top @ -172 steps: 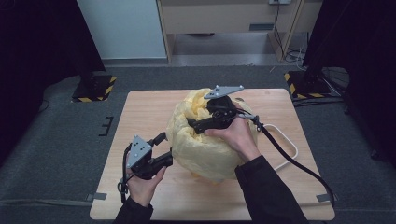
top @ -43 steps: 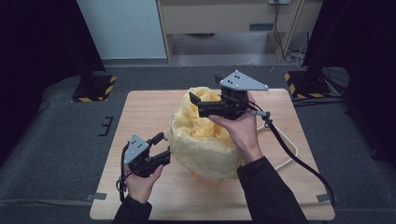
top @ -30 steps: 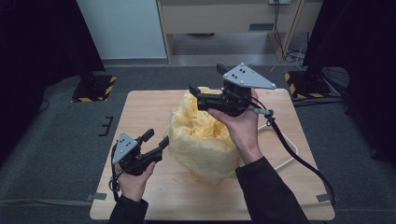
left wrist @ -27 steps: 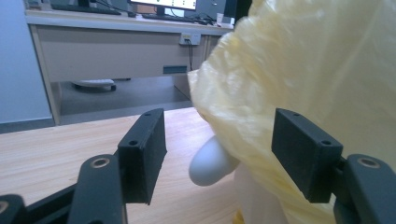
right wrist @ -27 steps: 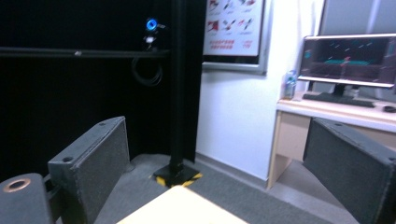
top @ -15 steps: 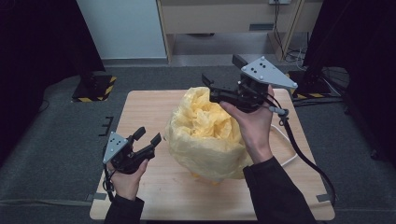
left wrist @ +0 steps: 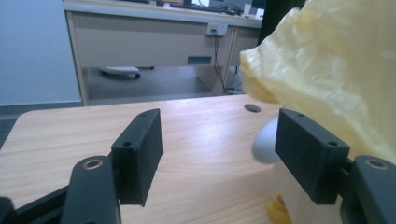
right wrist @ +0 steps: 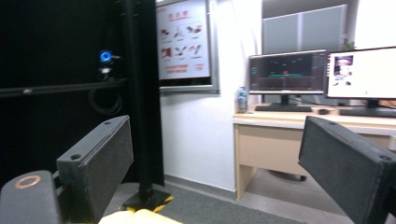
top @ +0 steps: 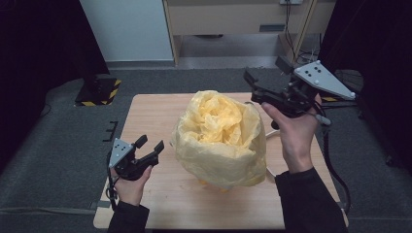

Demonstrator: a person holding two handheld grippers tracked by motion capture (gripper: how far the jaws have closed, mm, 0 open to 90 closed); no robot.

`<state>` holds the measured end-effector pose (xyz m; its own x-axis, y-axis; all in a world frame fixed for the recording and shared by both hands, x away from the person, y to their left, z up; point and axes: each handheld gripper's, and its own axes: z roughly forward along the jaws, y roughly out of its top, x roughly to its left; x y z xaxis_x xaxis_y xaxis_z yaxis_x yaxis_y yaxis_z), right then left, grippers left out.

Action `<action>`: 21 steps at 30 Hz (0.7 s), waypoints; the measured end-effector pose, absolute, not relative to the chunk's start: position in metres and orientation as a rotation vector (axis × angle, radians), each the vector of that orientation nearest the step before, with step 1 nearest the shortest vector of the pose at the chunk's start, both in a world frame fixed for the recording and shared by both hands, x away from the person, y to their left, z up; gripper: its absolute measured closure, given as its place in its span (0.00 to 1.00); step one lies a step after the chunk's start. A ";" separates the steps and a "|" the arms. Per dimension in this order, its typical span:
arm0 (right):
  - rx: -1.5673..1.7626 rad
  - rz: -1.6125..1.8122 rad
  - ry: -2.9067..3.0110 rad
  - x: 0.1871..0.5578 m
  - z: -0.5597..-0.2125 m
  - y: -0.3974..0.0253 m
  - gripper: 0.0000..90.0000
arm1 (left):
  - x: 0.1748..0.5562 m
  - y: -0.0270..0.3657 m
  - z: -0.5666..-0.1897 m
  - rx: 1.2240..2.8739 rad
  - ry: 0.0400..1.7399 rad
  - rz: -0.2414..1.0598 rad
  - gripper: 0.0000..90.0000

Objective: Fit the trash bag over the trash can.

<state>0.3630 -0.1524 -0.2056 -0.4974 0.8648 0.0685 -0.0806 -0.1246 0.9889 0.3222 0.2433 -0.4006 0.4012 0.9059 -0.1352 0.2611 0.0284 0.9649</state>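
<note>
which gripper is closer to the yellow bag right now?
The left gripper: it sits low at table height just beside the yellow bag, fingers open toward it. The right gripper is raised above the bag's far corner, aimed off the table.

Left gripper [top: 149, 145]: black body, two black block-shaped jaws with small screw holes in their faces and brass-coloured pivot rings at the linkages behind them, a small grey three-cornered plate behind the jaws, a black cable trailing back past the wrist. Right gripper [top: 251, 83]: same black build and same block jaws, a larger grey three-cornered plate with dark dots mounted behind and above the jaws, a thick black cable running back from its rear. Both forearms are in dark long sleeves ending at the wrists behind the grippers.
</note>
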 end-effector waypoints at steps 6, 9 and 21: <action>0.947 1.697 1.393 0.360 -0.217 -0.179 0.16 | 0.321 0.249 -0.411 1.536 1.117 0.704 0.34; 0.971 1.673 1.401 0.359 -0.226 -0.190 0.17 | 0.320 0.253 -0.419 1.564 1.128 0.711 0.33; 1.067 1.596 1.461 0.365 -0.270 -0.216 0.17 | 0.324 0.261 -0.446 1.635 1.190 0.707 0.28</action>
